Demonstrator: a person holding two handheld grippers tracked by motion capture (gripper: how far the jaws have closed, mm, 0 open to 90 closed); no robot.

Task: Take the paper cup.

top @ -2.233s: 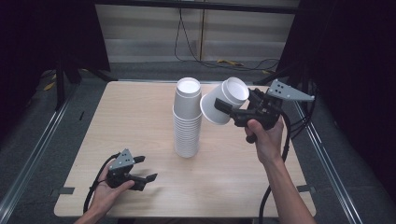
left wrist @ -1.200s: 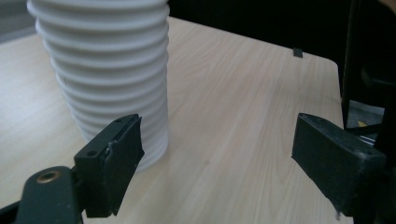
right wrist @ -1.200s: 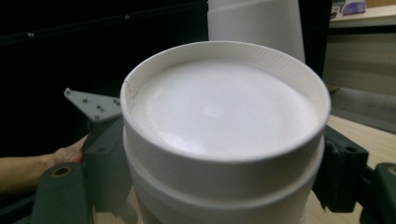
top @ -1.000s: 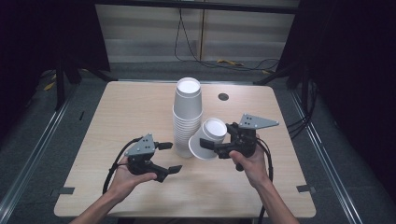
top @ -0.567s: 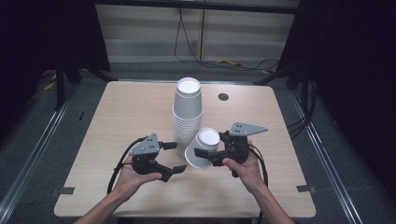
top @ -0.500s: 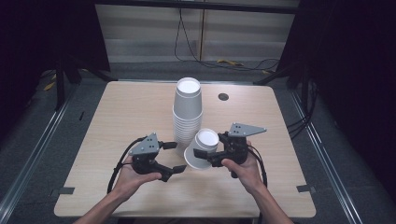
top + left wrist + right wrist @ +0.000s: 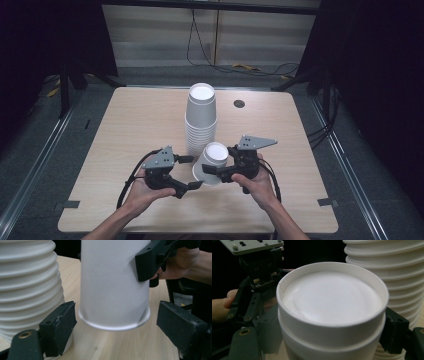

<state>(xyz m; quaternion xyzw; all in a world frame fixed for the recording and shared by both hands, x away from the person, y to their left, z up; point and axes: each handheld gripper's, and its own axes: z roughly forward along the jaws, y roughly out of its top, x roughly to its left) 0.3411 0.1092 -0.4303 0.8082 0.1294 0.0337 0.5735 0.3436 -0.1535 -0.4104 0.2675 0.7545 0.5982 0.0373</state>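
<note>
Pale wooden table (image 7: 130,125), dark surroundings

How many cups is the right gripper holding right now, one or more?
2, it seems: in the right gripper view the right gripper clamps an upside-down paper cup with a second rim nested below it. More could be hidden inside. The tall cup stack stands apart.

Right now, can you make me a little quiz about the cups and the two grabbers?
1. True or false: the right gripper is shut on the single cup.
2. How do the cups in the tall stack stand? A) bottoms up B) mouths up
3. Fill in: the left gripper has its jaws ____, one on each side of the single cup.
Key: 1 true; 2 A; 3 open.
</note>
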